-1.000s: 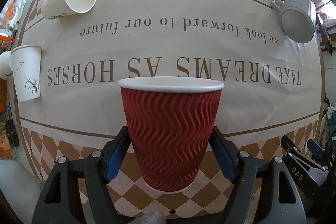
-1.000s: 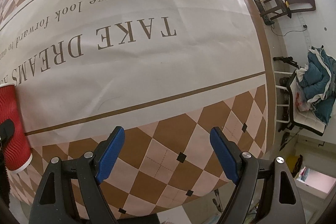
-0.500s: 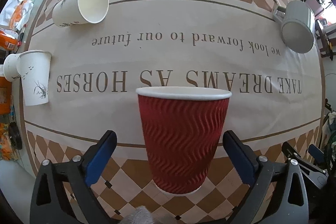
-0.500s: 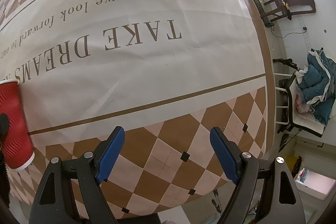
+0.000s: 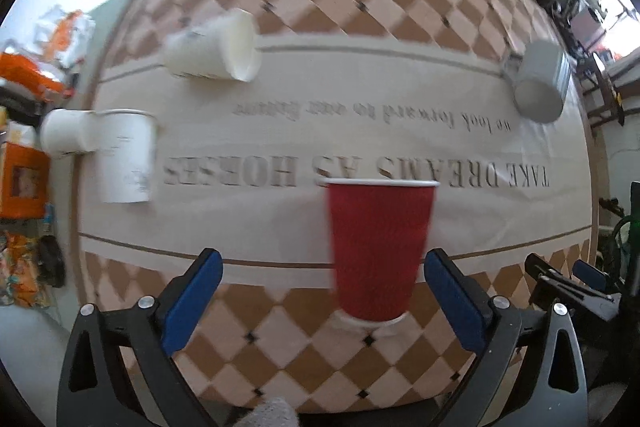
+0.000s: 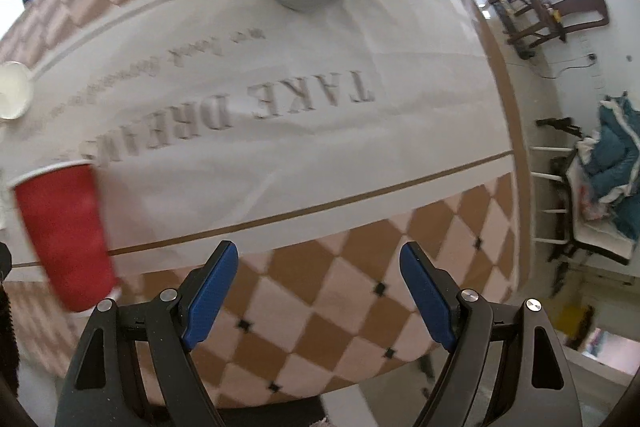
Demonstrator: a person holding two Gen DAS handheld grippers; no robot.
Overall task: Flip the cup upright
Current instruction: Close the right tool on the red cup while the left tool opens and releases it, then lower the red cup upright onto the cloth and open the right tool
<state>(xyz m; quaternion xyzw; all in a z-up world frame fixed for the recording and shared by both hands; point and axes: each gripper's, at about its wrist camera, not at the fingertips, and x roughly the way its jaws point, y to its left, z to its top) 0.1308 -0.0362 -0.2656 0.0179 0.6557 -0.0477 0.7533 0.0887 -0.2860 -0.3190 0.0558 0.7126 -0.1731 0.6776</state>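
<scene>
A: Where was the red cup (image 5: 380, 251)?
B: It stood upright on the desk (image 5: 400, 75), mouth up, base on the checkered border near the front edge.

A: And the left gripper (image 5: 320, 301)?
B: Its fingers (image 5: 192, 301) were spread wide, clear of the red cup on both sides, grasping nothing.

A: The right gripper (image 6: 318, 297)?
B: Also spread and empty, to the right of the red cup (image 6: 64, 235).

A: What else stood around the red cup?
B: Behind it to the right, a grey mug (image 5: 540, 83) lay on its side. Behind it to the left, one white cup (image 5: 212, 51) lay tipped over; another white cup (image 5: 124, 157) stood upright near the desk's left edge.
</scene>
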